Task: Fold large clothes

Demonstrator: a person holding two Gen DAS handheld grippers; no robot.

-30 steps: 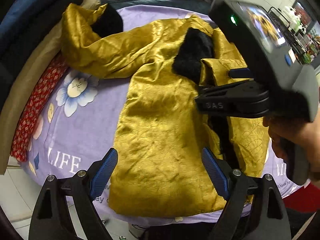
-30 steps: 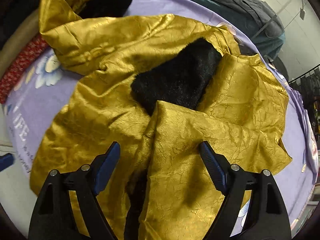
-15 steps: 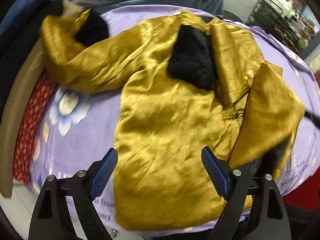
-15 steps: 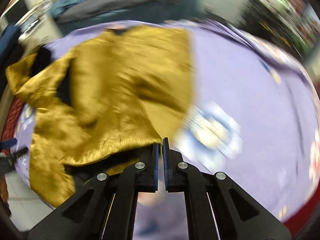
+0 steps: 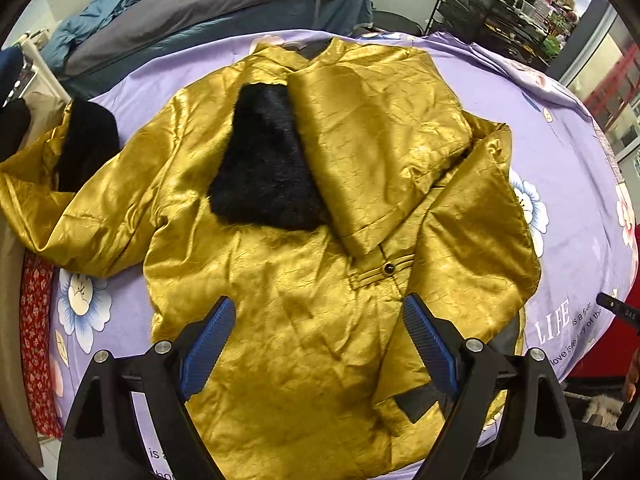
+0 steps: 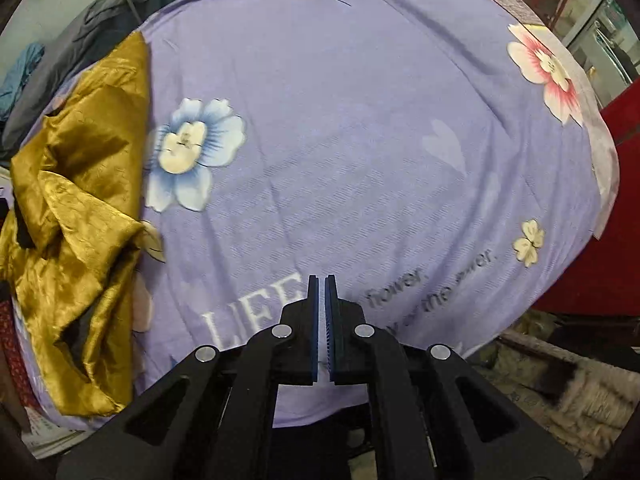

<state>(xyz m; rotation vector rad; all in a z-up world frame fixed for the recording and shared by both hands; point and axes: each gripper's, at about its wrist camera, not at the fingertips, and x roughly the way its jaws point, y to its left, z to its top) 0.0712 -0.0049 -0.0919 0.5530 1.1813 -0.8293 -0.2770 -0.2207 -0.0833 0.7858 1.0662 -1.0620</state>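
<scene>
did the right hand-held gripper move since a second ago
Yes. The right hand-held gripper, now shut and empty, swung right off the gold jacket over bare purple sheet.

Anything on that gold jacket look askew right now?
Yes. The gold jacket is lopsided: one sleeve lies folded across the body, the other sleeve sprawls out past the purple sheet's edge, and the front panel sits crooked and rumpled.

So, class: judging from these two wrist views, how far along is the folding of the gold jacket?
Done: one sleeve with its black fur cuff is folded across the gold jacket. In hand: nothing; the left gripper hovers open above the hem, and the right gripper is shut and empty over the purple sheet. Left: the other sleeve lies spread out, and the body is unfolded.
</scene>
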